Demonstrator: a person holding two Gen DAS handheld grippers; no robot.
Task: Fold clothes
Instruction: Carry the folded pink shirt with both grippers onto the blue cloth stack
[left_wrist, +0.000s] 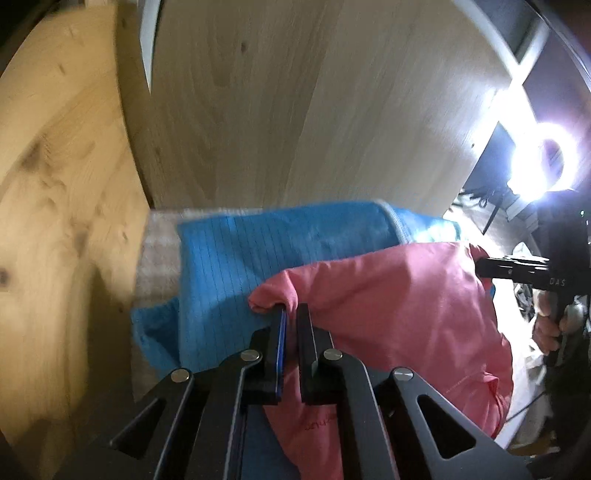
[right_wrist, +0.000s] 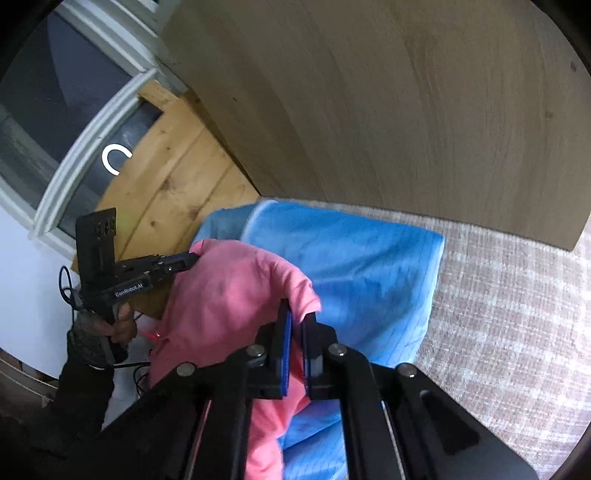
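Note:
A pink garment (left_wrist: 399, 295) hangs stretched between both grippers, above a folded blue garment (left_wrist: 280, 251). My left gripper (left_wrist: 291, 314) is shut on one corner of the pink cloth, which bunches over its fingertips. In the right wrist view my right gripper (right_wrist: 297, 314) is shut on the opposite corner of the pink garment (right_wrist: 229, 295), and the cloth droops down below the fingers. The blue garment (right_wrist: 351, 258) lies flat on a pale checked cloth (right_wrist: 509, 314). Each view shows the other gripper at the far end of the pink cloth: the right one (left_wrist: 484, 267) and the left one (right_wrist: 194, 258).
A light wooden board (left_wrist: 295, 110) stands behind the clothes, with a knotty pine panel (left_wrist: 55, 221) at the left. A bright ring lamp (left_wrist: 546, 158) glares at the right. A window frame (right_wrist: 74, 147) and cables (right_wrist: 66, 288) sit at the left of the right wrist view.

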